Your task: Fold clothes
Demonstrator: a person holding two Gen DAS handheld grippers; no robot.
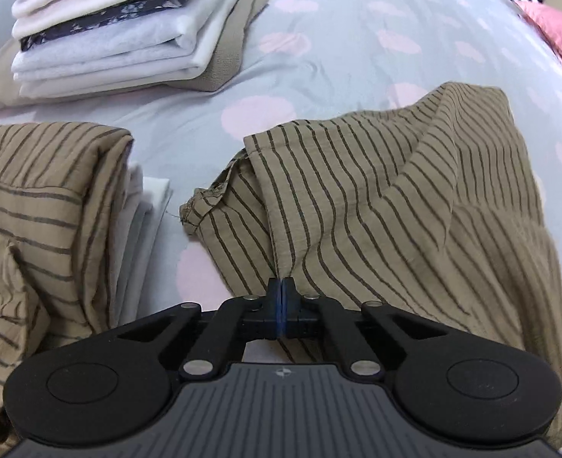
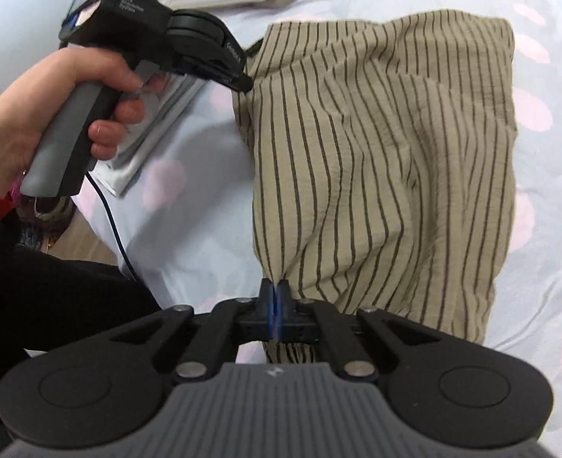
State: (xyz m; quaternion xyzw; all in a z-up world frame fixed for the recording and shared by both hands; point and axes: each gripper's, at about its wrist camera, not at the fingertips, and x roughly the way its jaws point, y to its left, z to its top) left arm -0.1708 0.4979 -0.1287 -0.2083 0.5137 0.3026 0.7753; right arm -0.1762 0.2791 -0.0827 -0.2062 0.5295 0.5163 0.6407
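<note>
While both grippers' jaws pinch, striped cloth [image 2: 376, 160] hangs between

Spotted bedsheet [image 1: 357, 45] bears striped garment [image 1: 395, 198], folded stack [image 1: 128, 38].

**Black grippers, grey housings**

Each gripper, left gripper [image 1: 282, 286] and right gripper [image 2: 274, 288], has black linkage arms, silver pivot screws, blue-edged pads and a ribbed grey housing behind. Left of the right gripper: a grey handle [image 2: 65, 141], dark cable [image 2: 111, 221], black sleeve [image 2: 52, 286].
</note>
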